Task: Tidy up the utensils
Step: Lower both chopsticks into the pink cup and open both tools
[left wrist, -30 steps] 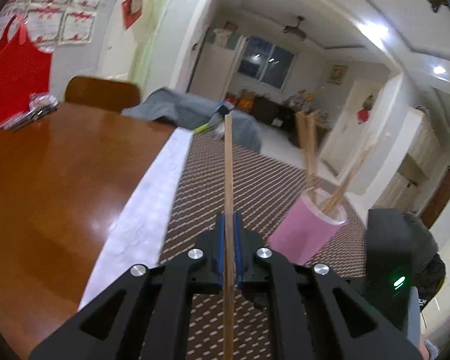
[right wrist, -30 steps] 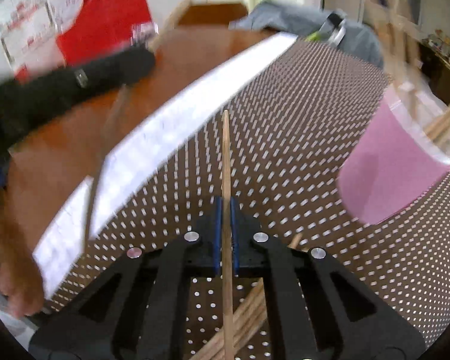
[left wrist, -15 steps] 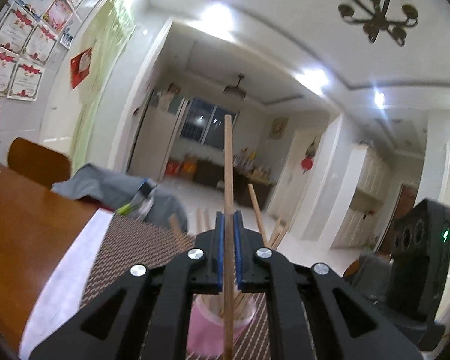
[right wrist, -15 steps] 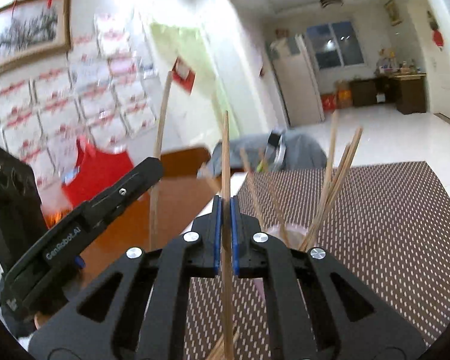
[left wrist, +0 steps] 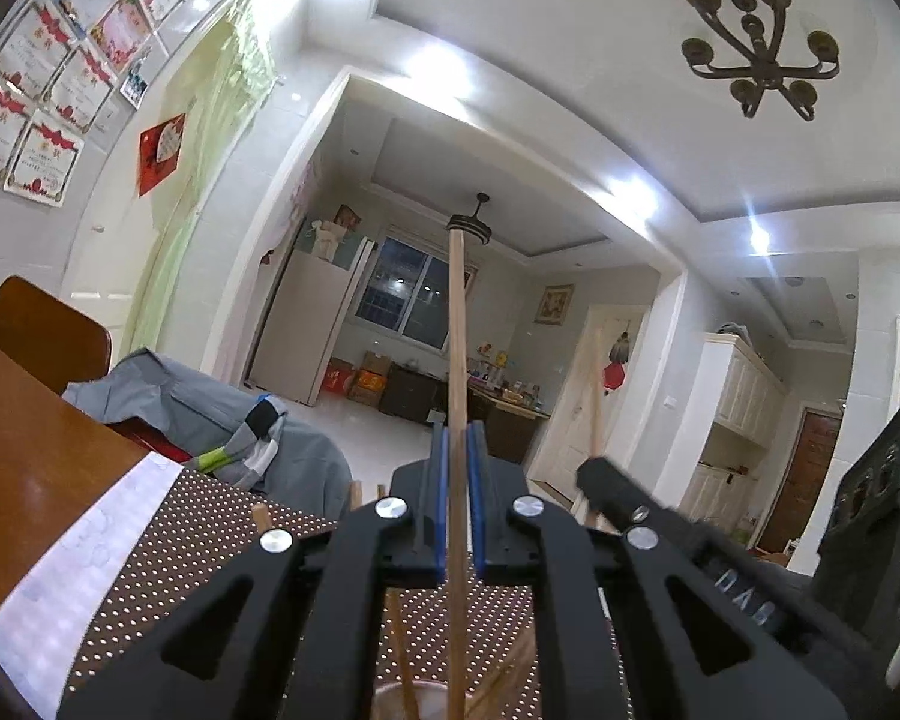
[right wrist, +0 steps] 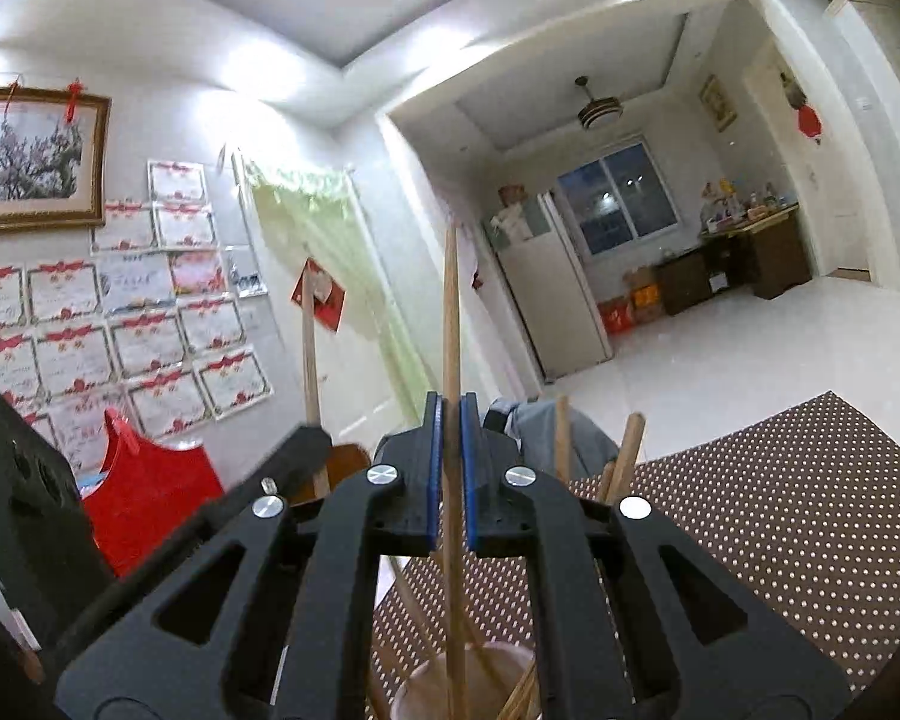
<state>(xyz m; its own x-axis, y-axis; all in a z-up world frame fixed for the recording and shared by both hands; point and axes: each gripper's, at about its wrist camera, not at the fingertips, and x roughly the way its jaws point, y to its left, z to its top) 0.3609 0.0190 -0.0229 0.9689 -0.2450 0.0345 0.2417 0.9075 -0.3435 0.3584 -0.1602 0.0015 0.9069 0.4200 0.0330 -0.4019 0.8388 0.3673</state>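
Note:
My left gripper (left wrist: 457,438) is shut on a wooden chopstick (left wrist: 456,324) held upright, its lower end over the pink cup's rim (left wrist: 390,697). My right gripper (right wrist: 448,414) is shut on another wooden chopstick (right wrist: 450,312), also upright, its lower end inside the pink cup (right wrist: 504,660). Several chopsticks (right wrist: 624,450) stand in the cup. The two grippers are close together: the right gripper shows in the left wrist view (left wrist: 606,474), the left one in the right wrist view (right wrist: 306,438).
The cup stands on a brown dotted placemat (right wrist: 780,510) with a white strip (left wrist: 78,576) on a wooden table (left wrist: 24,468). A chair with grey clothing (left wrist: 210,414) is behind the table. A red bag (right wrist: 150,486) lies at the left.
Both grippers have tilted up from the mat to hold their chopsticks upright and have come in over the pink cup, which now sits right below them.

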